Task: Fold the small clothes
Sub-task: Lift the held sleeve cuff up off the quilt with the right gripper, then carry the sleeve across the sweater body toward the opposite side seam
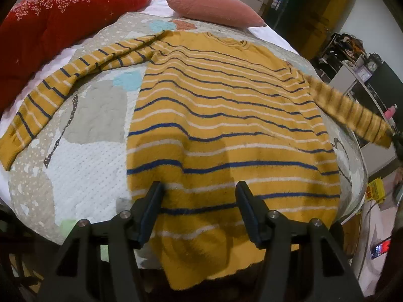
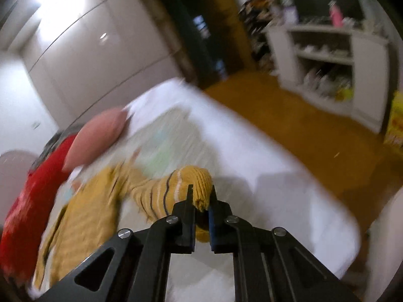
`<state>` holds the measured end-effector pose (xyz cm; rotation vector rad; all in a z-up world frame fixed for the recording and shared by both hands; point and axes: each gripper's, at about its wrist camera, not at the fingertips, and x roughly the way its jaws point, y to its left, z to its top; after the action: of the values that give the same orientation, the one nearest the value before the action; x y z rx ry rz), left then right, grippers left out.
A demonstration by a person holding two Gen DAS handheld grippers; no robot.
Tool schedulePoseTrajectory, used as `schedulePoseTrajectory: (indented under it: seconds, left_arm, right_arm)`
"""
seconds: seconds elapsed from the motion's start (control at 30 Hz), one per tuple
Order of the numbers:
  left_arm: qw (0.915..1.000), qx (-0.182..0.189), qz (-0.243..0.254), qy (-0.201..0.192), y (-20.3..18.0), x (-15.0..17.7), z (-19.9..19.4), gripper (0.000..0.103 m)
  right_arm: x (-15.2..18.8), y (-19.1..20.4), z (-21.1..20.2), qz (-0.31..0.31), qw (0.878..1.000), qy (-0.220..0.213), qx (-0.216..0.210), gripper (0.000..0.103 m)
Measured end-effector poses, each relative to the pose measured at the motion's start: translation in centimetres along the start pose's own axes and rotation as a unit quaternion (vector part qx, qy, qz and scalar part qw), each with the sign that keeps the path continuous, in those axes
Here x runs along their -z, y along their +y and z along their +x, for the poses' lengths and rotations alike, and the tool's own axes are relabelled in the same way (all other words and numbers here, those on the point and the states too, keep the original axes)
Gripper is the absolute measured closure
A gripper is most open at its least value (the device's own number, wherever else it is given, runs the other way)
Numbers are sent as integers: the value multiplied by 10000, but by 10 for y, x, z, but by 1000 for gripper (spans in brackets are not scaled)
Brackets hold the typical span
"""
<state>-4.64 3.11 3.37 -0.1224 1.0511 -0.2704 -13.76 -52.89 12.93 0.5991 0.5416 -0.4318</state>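
A yellow sweater (image 1: 226, 125) with navy and white stripes lies flat on a quilted mat (image 1: 83, 151) on the bed, hem toward me and hanging over the front edge. Its left sleeve (image 1: 50, 95) lies spread out to the left. My left gripper (image 1: 199, 188) is open and empty, just above the hem. My right gripper (image 2: 201, 193) is shut on the cuff of the right sleeve (image 2: 186, 183) and holds it lifted off the bed; in the left wrist view that sleeve (image 1: 352, 110) stretches out to the right, blurred.
A red cushion (image 1: 63, 17) and a pink pillow (image 1: 214, 5) lie at the head of the bed. White shelves (image 2: 327, 58) and a yellow box (image 2: 396, 123) stand on the brown floor to the right. A phone (image 1: 380, 248) lies low at right.
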Motion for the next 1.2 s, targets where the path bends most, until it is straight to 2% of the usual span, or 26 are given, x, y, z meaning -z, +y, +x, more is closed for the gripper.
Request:
schedulePoseTrajectory:
  seconds: [0.1,0.23,0.33,0.47,0.53,0.67,0.9,0.97,1.07,1.2]
  left_arm:
    - [10000,-2,-15,22,-3,-2,3,44]
    - [9999,38,-125,-63,-2,-6,2,44]
    - [9996,73,-259,-90,4,-8,3,44]
    - [9995,107,-296,-66,11,-10,6,44]
    - [9994,154,-288,-84,15,-11,6,44]
    - [9993,106,-236,-286,27,-10,-2,42]
    - [9974,-67,-432,-568,77,-1,-15,39]
    - [9967,-147,-500,-628,92,4,-18,39]
    - [9957,-267,-596,-660,110,9,-20,39]
    - [9938,-288,-820,-691,132,20,-23,39]
  right_arm:
    - [-47,-11,15,30,9991,-84,418,95]
    - [-75,5,38,-121,9981,52,600,95]
    - [-78,40,50,-397,9984,247,325,95]
    - [-67,113,66,-837,9945,518,-363,95]
    - [-51,158,75,-1016,9891,714,-794,95]
    - [-6,253,104,-1367,9709,1227,-1536,95]
    - [96,422,157,-1982,9263,2126,-2399,95]
    - [120,459,172,-2090,9150,2332,-2544,95]
    - [156,505,192,-2298,9048,2538,-2532,95]
    - [196,539,219,-2381,8940,2866,-2489,95]
